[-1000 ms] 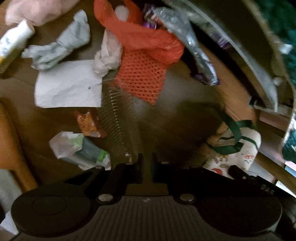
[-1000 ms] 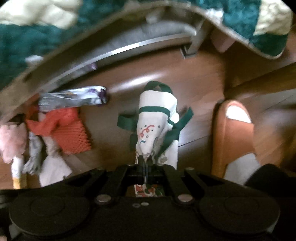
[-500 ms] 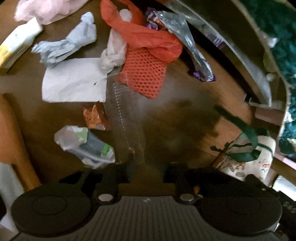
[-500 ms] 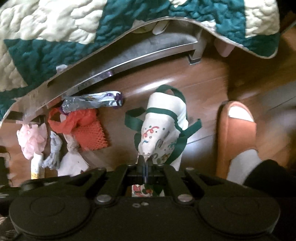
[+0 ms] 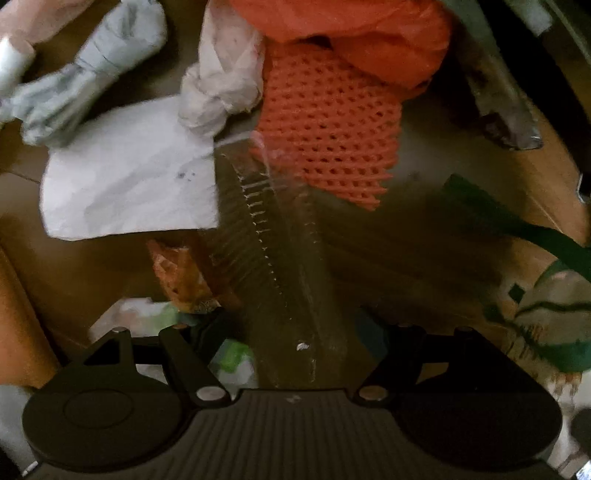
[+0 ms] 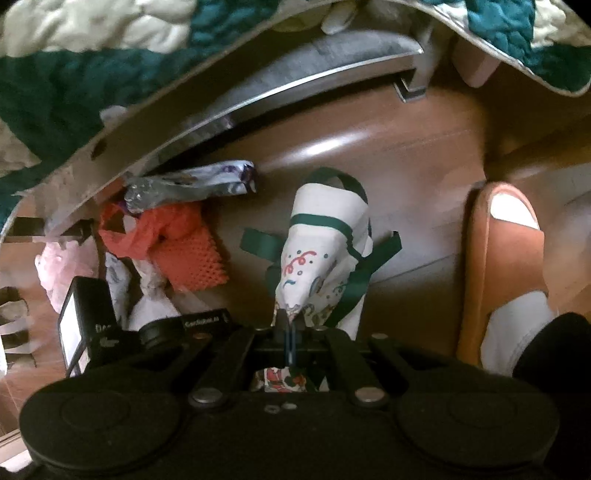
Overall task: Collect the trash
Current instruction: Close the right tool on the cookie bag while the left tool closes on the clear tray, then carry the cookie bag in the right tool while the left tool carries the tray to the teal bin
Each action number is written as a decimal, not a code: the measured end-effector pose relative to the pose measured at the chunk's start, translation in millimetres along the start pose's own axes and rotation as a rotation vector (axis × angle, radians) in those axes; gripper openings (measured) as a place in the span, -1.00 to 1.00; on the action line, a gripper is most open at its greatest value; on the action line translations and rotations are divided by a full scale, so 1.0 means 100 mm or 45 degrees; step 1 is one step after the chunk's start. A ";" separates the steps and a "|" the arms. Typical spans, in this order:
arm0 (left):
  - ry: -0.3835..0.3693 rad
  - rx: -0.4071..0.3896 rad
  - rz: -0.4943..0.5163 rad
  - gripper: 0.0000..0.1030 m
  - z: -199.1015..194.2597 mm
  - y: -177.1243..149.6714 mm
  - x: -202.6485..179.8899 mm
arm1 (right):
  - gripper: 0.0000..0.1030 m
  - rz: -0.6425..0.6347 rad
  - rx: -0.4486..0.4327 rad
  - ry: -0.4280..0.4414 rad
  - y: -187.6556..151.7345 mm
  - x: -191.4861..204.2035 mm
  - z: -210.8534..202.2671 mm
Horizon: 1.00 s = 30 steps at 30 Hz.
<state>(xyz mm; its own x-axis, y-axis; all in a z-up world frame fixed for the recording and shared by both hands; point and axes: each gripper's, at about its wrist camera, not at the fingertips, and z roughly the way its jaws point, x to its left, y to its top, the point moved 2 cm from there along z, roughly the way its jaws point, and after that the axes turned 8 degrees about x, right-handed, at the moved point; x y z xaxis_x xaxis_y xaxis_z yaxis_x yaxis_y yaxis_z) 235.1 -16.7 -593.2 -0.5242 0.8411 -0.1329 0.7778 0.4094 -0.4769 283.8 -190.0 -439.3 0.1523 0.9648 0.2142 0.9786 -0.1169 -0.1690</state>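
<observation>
My left gripper (image 5: 295, 325) hangs low over a litter pile on the wooden floor, and its jaws are opening. A clear ribbed plastic tray (image 5: 273, 236) lies lengthwise between the fingers, and the pads stand apart from it. Around it lie a white paper sheet (image 5: 129, 177), a knotted tissue (image 5: 221, 92), an orange foam net (image 5: 325, 122) and an orange snack wrapper (image 5: 181, 273). My right gripper (image 6: 290, 321) is shut on the top edge of a white tote bag (image 6: 325, 240) with green straps, which hangs open-side up.
A red plastic bag (image 5: 351, 29), grey crumpled paper (image 5: 92, 74), a silver wrapper (image 6: 192, 184) and a white-green wrapper (image 5: 147, 314) lie in the pile. A bed frame (image 6: 295, 85) under a green quilt borders it. A foot in an orange slipper (image 6: 498, 258) stands right of the bag.
The left gripper has dropped close to the floor and its jaws have gone from shut to wide apart around the clear tray. It now shows in the right wrist view. The right gripper still holds the bag.
</observation>
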 end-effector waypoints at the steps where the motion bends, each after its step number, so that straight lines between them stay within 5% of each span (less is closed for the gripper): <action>1: -0.005 0.008 -0.009 0.47 0.04 0.00 0.01 | -0.98 0.002 0.006 -0.003 0.00 0.00 0.01; 5: -0.003 0.043 -0.018 0.44 0.19 -0.01 0.02 | -0.98 -0.004 0.014 -0.006 0.01 0.02 0.03; 10: 0.012 0.065 -0.004 -0.18 0.24 0.00 0.05 | -0.98 -0.022 0.007 -0.010 0.02 0.05 0.04; 20: -0.035 0.030 0.055 -0.22 -0.12 -0.33 0.16 | -0.98 -0.065 -0.039 -0.053 -0.03 0.14 -0.10; 30: -0.111 -0.228 0.299 -0.22 -1.37 -1.08 -0.11 | -0.98 -0.213 -0.265 -0.017 -0.53 0.26 -1.09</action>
<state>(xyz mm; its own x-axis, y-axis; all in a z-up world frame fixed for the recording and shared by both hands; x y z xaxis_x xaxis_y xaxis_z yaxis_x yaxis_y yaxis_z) 203.8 -21.8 -421.4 -0.3450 0.8896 -0.2994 0.9257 0.2699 -0.2648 250.6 -184.0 -319.3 -0.0149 0.9777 0.2093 0.9976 0.0003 0.0695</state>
